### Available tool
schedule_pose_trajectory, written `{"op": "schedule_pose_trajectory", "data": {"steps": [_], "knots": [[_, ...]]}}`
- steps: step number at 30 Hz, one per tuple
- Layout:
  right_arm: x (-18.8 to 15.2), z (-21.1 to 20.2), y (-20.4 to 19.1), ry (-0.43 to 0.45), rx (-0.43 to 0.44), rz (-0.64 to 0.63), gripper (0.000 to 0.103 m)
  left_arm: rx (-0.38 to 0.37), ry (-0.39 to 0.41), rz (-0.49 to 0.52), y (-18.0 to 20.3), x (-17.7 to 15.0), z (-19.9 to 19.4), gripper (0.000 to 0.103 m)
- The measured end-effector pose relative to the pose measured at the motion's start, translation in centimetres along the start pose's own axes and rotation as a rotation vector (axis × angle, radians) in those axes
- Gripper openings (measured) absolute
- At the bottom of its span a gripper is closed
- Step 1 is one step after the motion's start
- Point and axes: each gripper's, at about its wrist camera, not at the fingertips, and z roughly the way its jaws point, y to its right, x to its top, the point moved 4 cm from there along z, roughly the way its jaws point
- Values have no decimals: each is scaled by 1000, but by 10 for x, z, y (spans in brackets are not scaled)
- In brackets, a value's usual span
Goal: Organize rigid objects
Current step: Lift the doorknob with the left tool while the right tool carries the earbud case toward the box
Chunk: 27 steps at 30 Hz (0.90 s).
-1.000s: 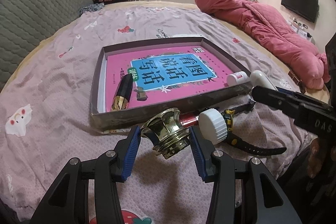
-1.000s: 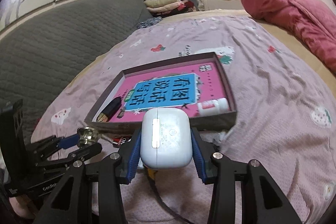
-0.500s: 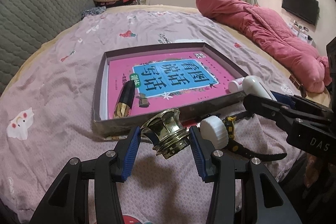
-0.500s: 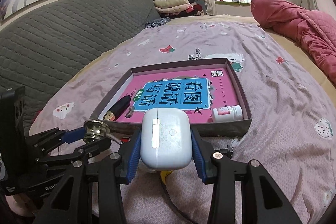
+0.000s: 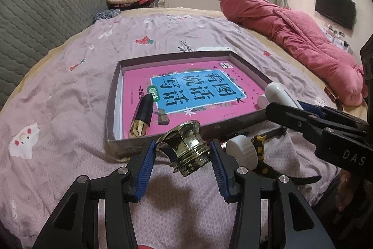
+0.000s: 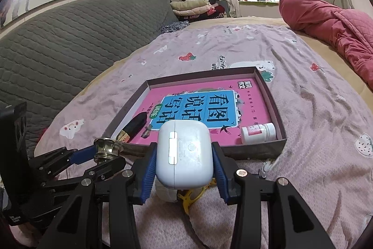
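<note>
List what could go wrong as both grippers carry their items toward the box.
1. The left gripper pinches the brass fitting tilted on its faceted, rounded sides; it may twist or slip out.
2. The right gripper holds the smooth white earbud case by its curved sides, so it could slide free.
3. The two grippers sit close together before the box; they might collide, or clip its near wall.

My left gripper (image 5: 181,155) and right gripper (image 6: 184,160) look alike: black angular linkage arms, silver round screws at the joints, and ribbed blue pads (image 5: 145,169) lining each finger. White lettering "DAS" marks one black side.
</note>
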Motion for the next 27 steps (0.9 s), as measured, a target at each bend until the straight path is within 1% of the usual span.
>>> {"op": "schedule_pose_trajectory", "data": {"steps": [8, 19, 27], "knots": [[1, 7, -2, -9, -4, -9, 45, 3, -5, -9, -2, 4, 4, 49], [10, 8, -1, 17, -14, -38, 45, 15, -7, -3, -1, 11, 7, 49], [13, 9, -3, 31, -5, -49, 45, 28, -5, -13, -2, 17, 8, 49]]}}
